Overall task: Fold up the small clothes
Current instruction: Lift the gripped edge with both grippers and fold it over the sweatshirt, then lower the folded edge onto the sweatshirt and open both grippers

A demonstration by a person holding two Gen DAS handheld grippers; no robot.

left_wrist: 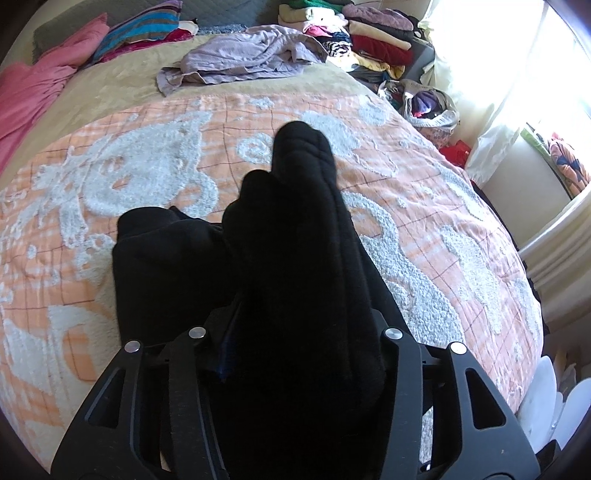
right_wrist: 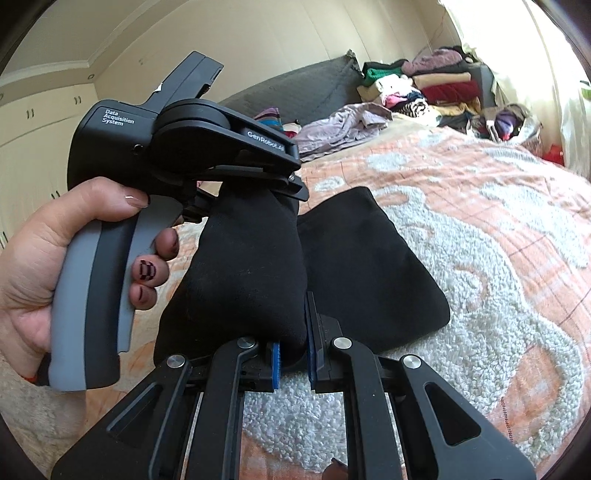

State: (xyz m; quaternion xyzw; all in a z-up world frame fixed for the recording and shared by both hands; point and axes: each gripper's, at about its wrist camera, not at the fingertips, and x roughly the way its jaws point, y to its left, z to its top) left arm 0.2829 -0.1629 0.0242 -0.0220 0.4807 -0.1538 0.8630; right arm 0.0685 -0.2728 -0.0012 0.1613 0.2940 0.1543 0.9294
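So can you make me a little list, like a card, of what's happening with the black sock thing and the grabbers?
place: bed with an orange and white blanket
item: black garment, partly lifted, the rest lying on the blanket
left gripper: jaws shut on the garment's upper end
right gripper: jaws shut on its lower end
behind: crumpled lilac garment, stack of folded clothes

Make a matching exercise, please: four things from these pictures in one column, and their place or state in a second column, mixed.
Things:
1. black garment
2. lilac shirt
3. folded clothes stack
4. pink cloth

Places or states:
A. at the bed's far left edge
B. piled beyond the bed's far right corner
C. crumpled at the far end of the blanket
D. held by both hand-held grippers

Pairs: 1-D, 2-C, 3-B, 4-A
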